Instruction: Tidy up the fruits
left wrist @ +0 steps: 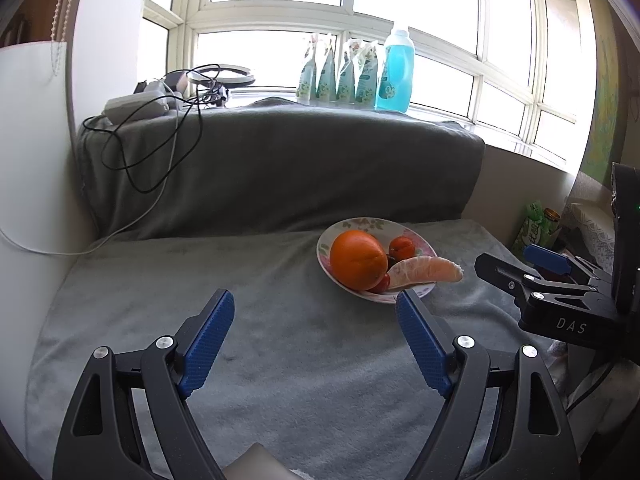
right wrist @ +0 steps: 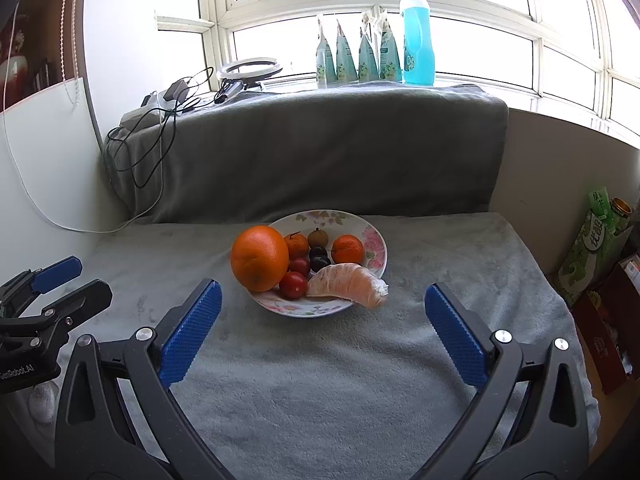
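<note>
Fruit's all sitting on the plate (right wrist: 376,240), so we figure we're basically done; left gripper (left wrist: 315,306) and right gripper (right wrist: 323,298) both hang wide open, empty.

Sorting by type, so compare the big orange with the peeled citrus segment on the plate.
The big round orange is whole with glossy skin; the pale peeled citrus segment is a skinless crescent. The orange stands taller; the segment lies flat, its tip overhanging the rim. Both rest on the floral plate.
</note>
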The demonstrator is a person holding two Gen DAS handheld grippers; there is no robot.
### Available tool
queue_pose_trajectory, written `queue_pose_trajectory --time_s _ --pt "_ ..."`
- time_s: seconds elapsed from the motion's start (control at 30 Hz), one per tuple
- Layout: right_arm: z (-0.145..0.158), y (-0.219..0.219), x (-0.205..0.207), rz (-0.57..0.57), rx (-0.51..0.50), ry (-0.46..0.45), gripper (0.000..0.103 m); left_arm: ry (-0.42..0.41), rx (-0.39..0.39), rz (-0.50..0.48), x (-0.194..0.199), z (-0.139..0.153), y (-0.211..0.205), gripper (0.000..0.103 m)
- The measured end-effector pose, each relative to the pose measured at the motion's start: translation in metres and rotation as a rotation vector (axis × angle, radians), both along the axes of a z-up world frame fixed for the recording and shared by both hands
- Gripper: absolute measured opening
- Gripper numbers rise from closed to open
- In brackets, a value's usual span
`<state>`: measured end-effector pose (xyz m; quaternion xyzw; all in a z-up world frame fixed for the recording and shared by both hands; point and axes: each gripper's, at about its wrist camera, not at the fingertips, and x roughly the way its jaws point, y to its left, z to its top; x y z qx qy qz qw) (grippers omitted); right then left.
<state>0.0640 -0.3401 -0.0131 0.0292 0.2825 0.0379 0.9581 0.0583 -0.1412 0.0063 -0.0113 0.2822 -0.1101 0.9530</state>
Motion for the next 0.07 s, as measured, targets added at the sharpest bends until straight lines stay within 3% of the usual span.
queue_pose_trajectory --time_s 0.07 --pt "0.0001 -0.0008 0.0006 -0.001 -0.002 0.002 0.103 0.001 -0.001 0.000 0.0007 0.0000 0.0003 0.083"
